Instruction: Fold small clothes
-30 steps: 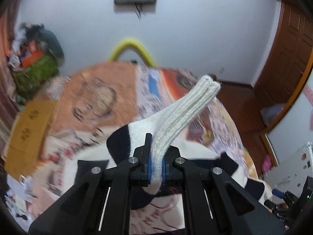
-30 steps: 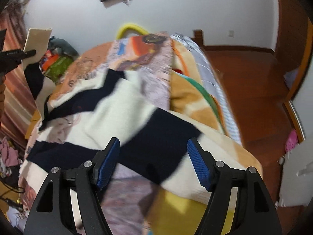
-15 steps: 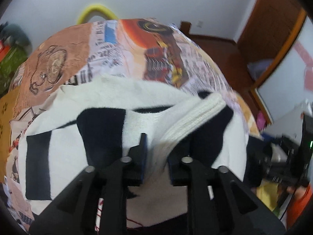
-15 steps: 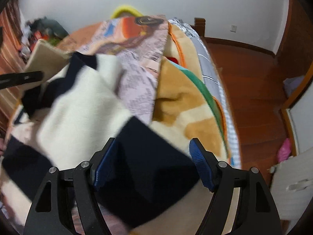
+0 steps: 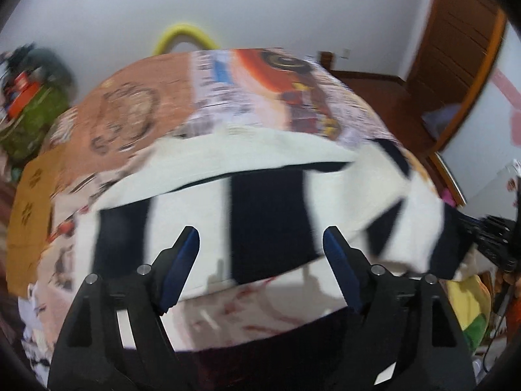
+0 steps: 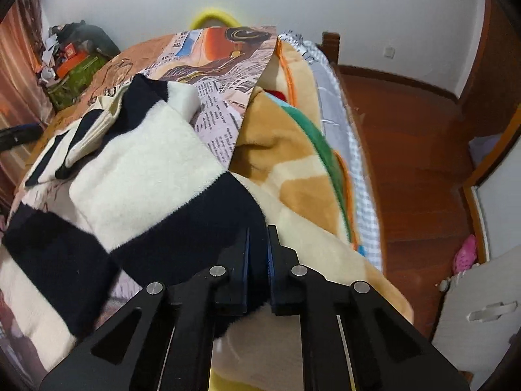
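Right wrist view — right gripper (image 6: pixel 258 254) clamped on sweater (image 6: pixel 140 179); left gripper (image 5: pixel 260 260) above it, jaws apart.

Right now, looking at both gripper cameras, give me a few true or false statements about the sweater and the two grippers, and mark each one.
1. The left gripper is open and holds nothing. True.
2. The right gripper is open above the bed. False: it is shut on a dark band of the striped sweater.
3. The sweater is black and cream striped. True.
4. The sweater lies on bare wooden floor. False: it lies on the printed bedspread.
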`<state>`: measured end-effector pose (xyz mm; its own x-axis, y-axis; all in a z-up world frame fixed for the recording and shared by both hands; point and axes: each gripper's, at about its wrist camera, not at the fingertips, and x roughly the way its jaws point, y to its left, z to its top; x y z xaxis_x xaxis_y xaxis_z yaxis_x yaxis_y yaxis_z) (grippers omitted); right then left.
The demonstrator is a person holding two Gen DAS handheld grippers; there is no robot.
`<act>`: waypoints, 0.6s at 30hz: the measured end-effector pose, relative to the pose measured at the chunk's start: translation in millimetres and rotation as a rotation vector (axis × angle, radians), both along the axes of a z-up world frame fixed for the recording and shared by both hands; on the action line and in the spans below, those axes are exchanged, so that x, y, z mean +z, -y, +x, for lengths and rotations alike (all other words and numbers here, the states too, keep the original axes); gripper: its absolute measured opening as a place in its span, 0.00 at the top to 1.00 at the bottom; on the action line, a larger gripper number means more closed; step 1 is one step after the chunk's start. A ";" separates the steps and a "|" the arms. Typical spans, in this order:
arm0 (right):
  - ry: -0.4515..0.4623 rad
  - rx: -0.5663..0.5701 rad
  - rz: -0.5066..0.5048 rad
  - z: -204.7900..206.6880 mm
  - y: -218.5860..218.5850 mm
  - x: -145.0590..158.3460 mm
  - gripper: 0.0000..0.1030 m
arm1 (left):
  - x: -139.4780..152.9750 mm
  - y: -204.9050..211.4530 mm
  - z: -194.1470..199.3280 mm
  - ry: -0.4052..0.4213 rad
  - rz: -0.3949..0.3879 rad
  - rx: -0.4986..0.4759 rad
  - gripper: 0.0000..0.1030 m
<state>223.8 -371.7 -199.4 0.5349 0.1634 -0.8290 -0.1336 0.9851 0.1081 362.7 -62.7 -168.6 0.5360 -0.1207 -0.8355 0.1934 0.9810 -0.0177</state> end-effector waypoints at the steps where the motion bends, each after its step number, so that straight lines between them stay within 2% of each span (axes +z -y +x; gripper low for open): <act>1: 0.001 -0.007 -0.003 -2.3 3.3 1.3 0.93 | 0.6 -19.1 -1.6 -0.003 -0.002 0.039 0.24; 7: -0.019 -0.113 -0.025 -16.0 39.6 4.4 0.93 | -3.9 -104.4 -12.7 0.011 0.068 0.217 0.24; 10: -0.072 -0.154 -0.046 -20.7 54.6 -7.2 0.93 | -8.0 -153.0 -21.1 0.006 0.050 0.313 0.24; 14: -0.094 -0.180 -0.108 -22.4 54.9 -13.1 0.90 | -17.6 -218.2 -28.3 -0.008 0.016 0.452 0.24; 17: -0.051 -0.206 -0.108 -22.7 46.9 3.9 0.87 | -28.9 -256.4 -29.7 -0.025 -0.013 0.527 0.24; 18: -0.036 -0.205 -0.104 -23.2 45.2 9.6 0.82 | -33.8 -266.0 -28.4 -0.036 -0.020 0.544 0.24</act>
<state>200.6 -416.9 -189.8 0.5178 -0.0331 -0.8548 0.0725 0.9974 0.0053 334.3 203.2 -202.3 0.4966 0.1497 -0.8550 -0.3430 0.9387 -0.0349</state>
